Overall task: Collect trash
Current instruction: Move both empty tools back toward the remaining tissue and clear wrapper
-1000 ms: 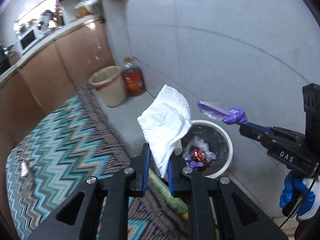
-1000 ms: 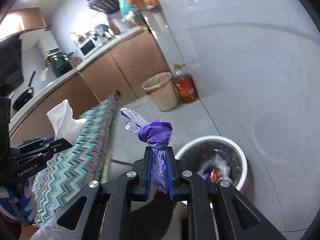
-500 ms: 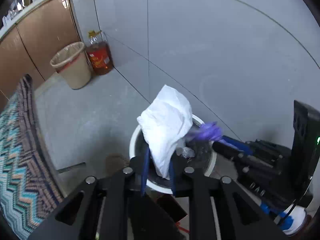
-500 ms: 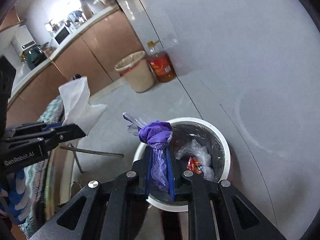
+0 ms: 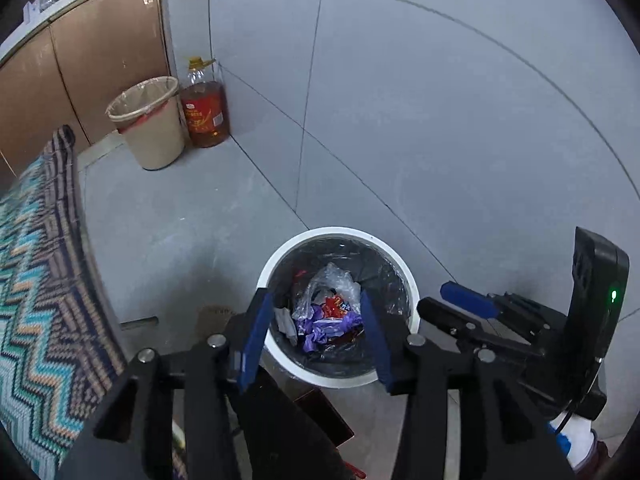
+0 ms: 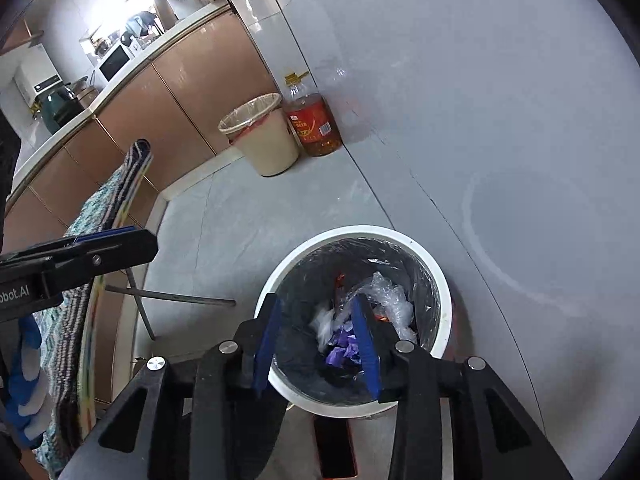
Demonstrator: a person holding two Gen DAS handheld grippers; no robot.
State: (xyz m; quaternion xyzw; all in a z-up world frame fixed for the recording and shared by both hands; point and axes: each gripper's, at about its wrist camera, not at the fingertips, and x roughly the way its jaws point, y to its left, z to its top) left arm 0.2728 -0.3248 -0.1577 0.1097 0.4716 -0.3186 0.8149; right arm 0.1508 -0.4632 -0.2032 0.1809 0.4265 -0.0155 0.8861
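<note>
The white trash bin [image 5: 394, 258], lined w/ a black bag, is seen standing on the grey tiled floor [image 5: 192, 216] directly below both grippers; inside it are held crumpled clear plastic [image 5: 334, 280], a red wrapper [image 5: 334, 304], a crumpled purple bag [image 5: 320, 330] and a bit of white paper [image 5: 285, 320] at the left wall. The left gripper [image 5: 316, 336] has just been opened approx. halfway, w/ nothing gripped between its blue pads. The right gripper [image 6: 318, 344] has likewise just been opened, somewhat narrower, also empty.
</note>
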